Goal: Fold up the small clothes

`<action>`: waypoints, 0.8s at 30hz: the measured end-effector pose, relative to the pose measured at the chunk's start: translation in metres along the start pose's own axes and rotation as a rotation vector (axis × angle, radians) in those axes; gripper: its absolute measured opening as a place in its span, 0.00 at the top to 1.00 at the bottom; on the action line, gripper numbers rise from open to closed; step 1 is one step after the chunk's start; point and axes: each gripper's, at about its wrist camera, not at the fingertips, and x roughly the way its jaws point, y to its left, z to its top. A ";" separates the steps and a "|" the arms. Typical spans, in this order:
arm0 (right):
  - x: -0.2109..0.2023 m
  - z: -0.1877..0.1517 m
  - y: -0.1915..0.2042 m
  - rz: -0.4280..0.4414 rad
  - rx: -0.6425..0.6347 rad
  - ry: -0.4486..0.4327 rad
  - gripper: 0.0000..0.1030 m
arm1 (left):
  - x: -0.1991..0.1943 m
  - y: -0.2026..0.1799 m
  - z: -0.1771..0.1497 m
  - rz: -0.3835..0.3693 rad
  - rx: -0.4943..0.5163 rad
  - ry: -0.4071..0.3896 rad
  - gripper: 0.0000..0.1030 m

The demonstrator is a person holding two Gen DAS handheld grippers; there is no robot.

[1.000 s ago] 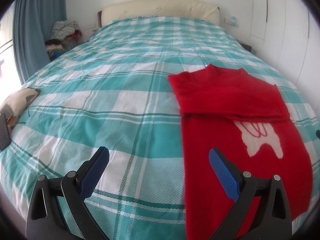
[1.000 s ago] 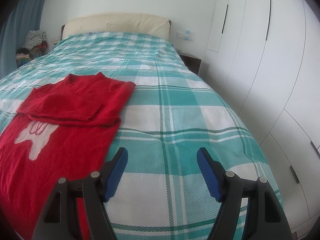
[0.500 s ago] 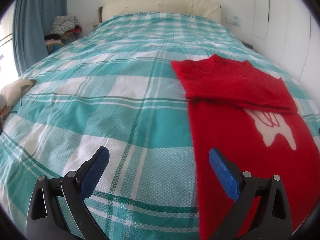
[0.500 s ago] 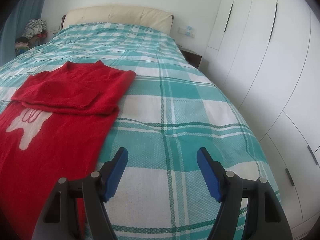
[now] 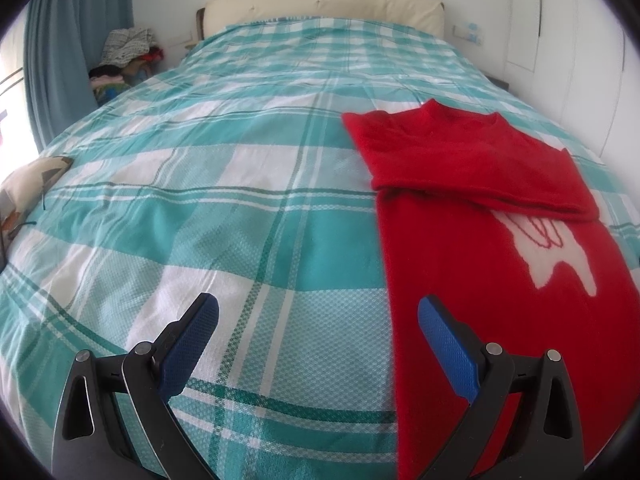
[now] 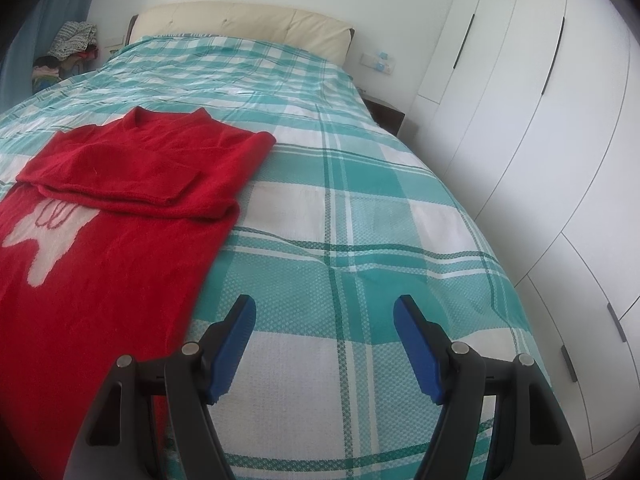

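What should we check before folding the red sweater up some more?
1. Left gripper open, nothing between its jaws: ok.
2. Right gripper open, nothing held: ok.
3. Red sweater lies flat on the checked bedspread: ok.
4. Sleeves already folded across the chest: ok.
5. Bottom hem in view to grab: not ok, it is hidden below both views.

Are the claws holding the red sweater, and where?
No. Both the left claw and right claw are open and empty above the bed; the sweater lies loose.
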 end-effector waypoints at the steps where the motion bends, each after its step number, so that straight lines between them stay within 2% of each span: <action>1: 0.000 0.000 0.000 0.000 0.000 0.000 0.31 | 0.000 0.000 0.000 0.000 -0.001 0.001 0.03; 16: 0.000 -0.002 -0.004 0.028 0.032 0.007 0.31 | 0.006 0.007 -0.003 -0.025 -0.032 0.039 0.03; 18: -0.004 -0.002 -0.007 0.059 0.050 0.005 0.31 | -0.004 0.012 -0.003 -0.071 -0.047 0.046 0.03; 20: -0.015 -0.003 -0.012 0.110 0.083 0.010 0.31 | -0.018 0.015 -0.008 -0.152 -0.054 0.065 0.03; 24: -0.048 -0.024 -0.026 0.333 0.224 0.075 0.31 | -0.044 0.011 -0.039 -0.321 -0.055 0.147 0.03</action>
